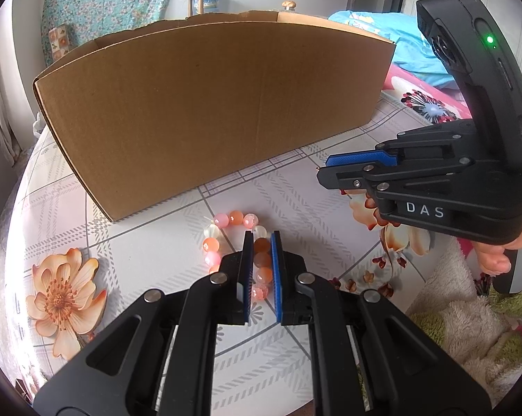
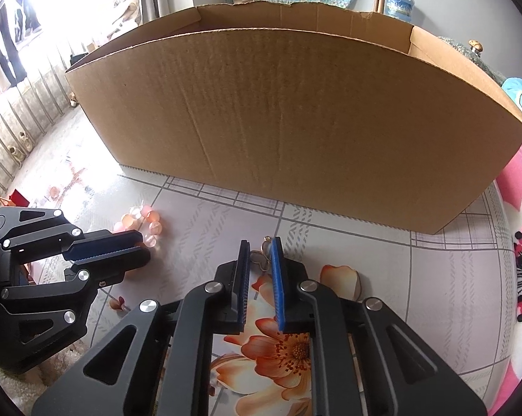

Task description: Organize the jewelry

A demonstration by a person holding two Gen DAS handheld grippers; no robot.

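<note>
Here your left gripper (image 1: pixel 261 239) is clenched on the pink-and-orange round-bead bracelet (image 1: pixel 226 239) lying on the floral tablecloth (image 1: pixel 157 260). Your right gripper (image 2: pixel 260 248) pinches a small gold metal charm (image 2: pixel 260 260), before the open brown cardboard box (image 2: pixel 295 114).

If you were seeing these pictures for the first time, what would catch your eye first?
The big open cardboard box fills the back of the flowered tablecloth. In front of it, the left gripper pinches a pink-orange bead bracelet, and the right gripper closes around a small gold piece.
</note>
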